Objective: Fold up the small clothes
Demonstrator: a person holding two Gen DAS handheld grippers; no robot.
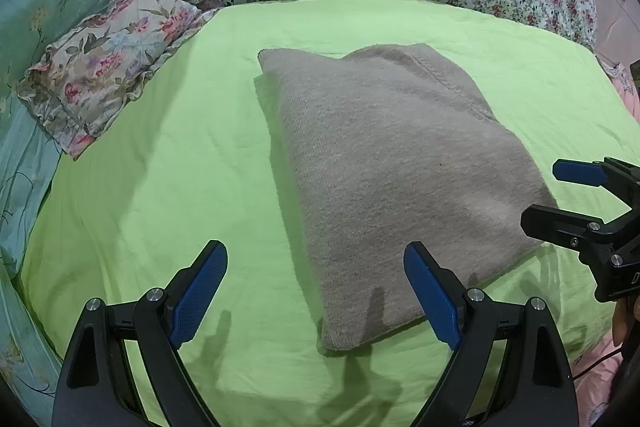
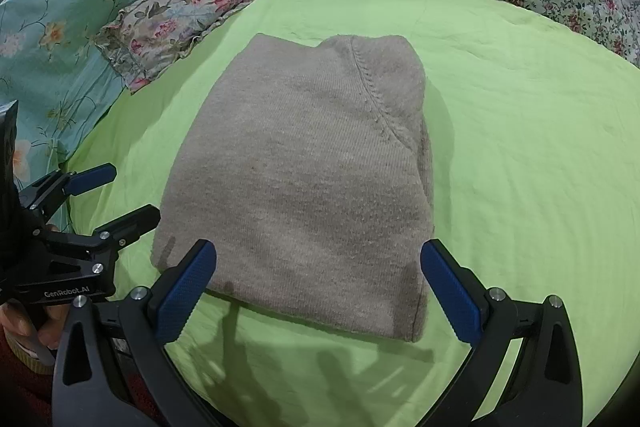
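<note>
While both claws hung clear above green sheet [image 1: 168, 155], we saw folded grey knit garment [image 2: 304, 179] flat ahead of right gripper [image 2: 318, 287], ahead-right of left gripper [image 1: 316, 291]; both spread wide, empty. Floral pillow [image 1: 108, 63] far left.

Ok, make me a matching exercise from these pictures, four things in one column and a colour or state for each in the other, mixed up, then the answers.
Things:
1. sweater
2. bed sheet
3. big pillow
4. left gripper

Colour or state:
A. teal with flowers
B. open, holding nothing
C. grey, folded into a rectangle
D. plain light green

Pairs: 1-C, 2-D, 3-A, 4-B
</note>
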